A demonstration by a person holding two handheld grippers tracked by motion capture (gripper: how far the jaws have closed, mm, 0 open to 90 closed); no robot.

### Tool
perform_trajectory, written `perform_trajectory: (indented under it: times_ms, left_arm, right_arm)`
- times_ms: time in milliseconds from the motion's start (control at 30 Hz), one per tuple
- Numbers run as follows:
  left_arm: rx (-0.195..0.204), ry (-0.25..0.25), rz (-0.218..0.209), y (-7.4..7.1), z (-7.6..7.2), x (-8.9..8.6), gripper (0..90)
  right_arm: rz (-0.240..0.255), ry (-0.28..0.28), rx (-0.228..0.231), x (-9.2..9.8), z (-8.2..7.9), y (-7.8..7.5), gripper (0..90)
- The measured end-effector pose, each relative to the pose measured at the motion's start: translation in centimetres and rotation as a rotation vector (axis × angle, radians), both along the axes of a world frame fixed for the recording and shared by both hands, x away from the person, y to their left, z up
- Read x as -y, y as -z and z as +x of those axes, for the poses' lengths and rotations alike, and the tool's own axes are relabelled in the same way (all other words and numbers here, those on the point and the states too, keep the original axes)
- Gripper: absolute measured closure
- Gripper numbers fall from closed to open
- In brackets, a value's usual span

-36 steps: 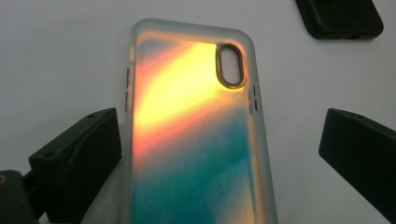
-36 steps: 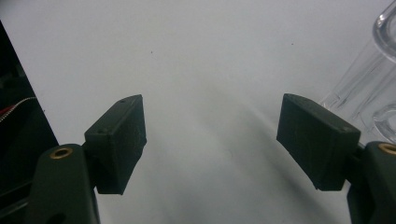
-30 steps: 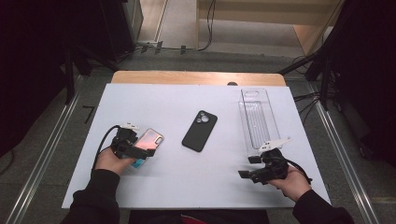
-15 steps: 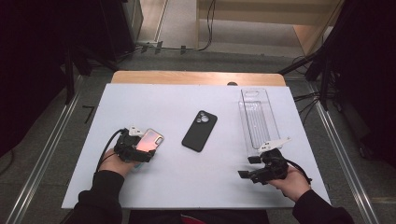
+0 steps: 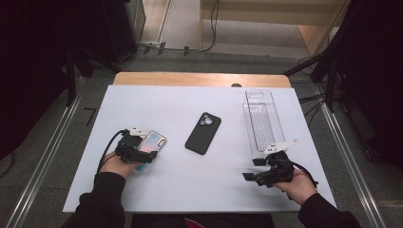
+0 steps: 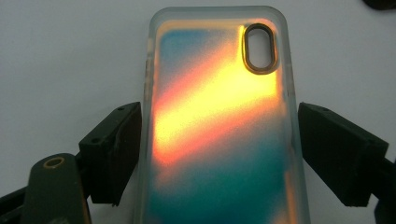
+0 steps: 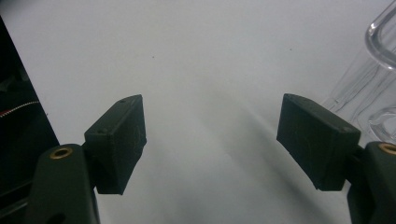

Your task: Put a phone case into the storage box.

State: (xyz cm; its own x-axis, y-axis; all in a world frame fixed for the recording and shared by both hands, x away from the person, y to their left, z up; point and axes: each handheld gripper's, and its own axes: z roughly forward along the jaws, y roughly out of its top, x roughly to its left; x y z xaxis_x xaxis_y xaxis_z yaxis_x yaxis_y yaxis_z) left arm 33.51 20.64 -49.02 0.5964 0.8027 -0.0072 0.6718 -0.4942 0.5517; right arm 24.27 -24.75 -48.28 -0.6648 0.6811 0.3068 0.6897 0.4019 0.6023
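The bench [image 5: 199, 199] carries a clear tray [image 5: 263, 121], a black phone [image 5: 203, 133] and an iridescent case [image 6: 219, 121] at front left. Left gripper [image 5: 138, 151] straddles the case, jaws just narrowed from a second ago, pads near its edges, not clamped; lifting remains. Right gripper [image 7: 210, 135] hangs open, empty

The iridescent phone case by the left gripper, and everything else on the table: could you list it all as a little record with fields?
Held item: none yet; iridescent orange-teal phone case lies flat between the jaws of the left gripper
Left gripper: jaws just been closing; a gap shows at the right pad
Right gripper: open, nothing between
Centre: black phone case, camera end away
Right side: clear plastic tray
Surface: white table
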Motion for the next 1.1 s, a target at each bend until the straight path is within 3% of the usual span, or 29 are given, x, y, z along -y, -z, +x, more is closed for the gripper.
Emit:
perform_trajectory:
  times_ms: [267, 333, 533, 833, 1100]
  left_arm:
    - [-0.027, -0.012, -0.043, -0.6, 0.2, -0.4, 16.9]
    - [-0.024, -0.001, -0.042, -1.1, 0.1, -0.4, 16.9]
    - [-0.008, 0.024, -0.108, -3.0, -0.4, 0.0, 16.8]
    - [-0.003, 0.089, -0.165, -4.4, -1.5, 2.2, 16.8]
    - [-0.009, 0.147, -0.186, -4.8, -2.3, 4.6, 16.8]
  right_arm:
    - [0.008, 0.005, -0.002, 0.1, 0.1, 0.0, 21.9]
    - [0.015, -0.001, 0.011, 0.1, 0.0, -0.2, 22.0]
    - [0.031, 0.004, 0.007, -0.2, 0.0, -0.3, 22.0]
    - [0.036, -0.018, 0.028, -1.0, -0.2, -0.7, 21.9]
    - [0.038, -0.020, 0.029, -1.5, -0.3, -0.9, 21.2]
